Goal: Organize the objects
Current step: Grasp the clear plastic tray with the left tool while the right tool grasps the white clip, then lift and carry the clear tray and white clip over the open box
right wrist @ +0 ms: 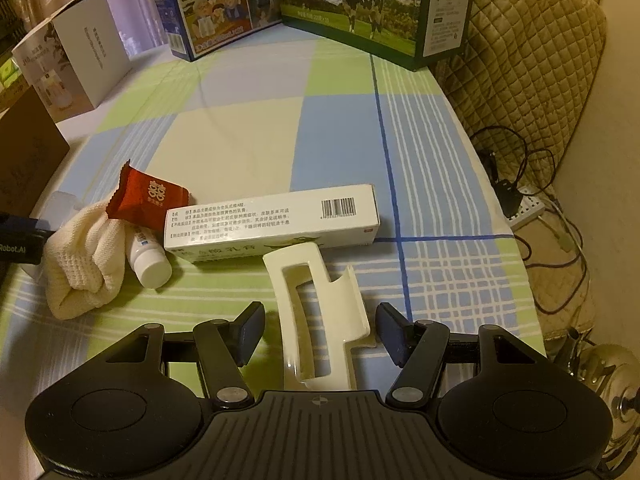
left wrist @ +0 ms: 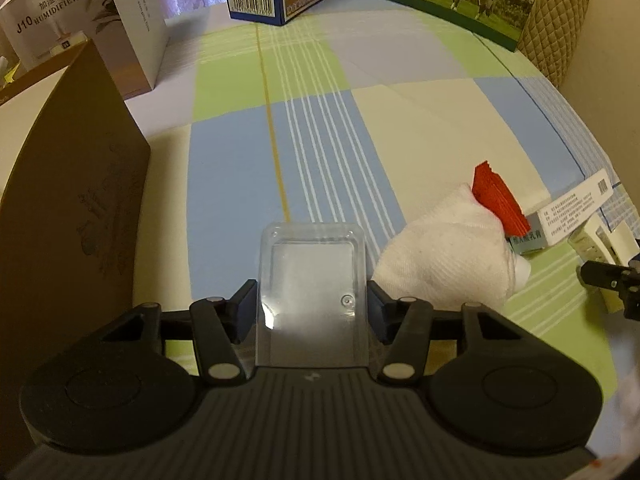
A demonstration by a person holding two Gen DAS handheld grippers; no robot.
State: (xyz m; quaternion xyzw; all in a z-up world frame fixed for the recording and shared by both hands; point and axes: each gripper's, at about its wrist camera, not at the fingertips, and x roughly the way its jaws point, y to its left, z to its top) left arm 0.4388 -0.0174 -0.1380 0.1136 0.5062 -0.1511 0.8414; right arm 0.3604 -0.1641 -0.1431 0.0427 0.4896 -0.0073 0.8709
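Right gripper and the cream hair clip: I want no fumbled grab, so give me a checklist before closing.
1. Hair clip between right gripper fingers: ok.
2. Jaws open wide enough: ok.
3. Pads touching clip: not ok, gaps on both sides.
4. Medicine box clear of the fingers: ok.
5. Left gripper grip on clear plastic case: cannot tell, pads look close but contact is unclear.

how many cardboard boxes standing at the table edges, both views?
4. White humidifier box at far left, blue family-print box and green cow milk box along the back, brown box near left. More may sit out of frame.
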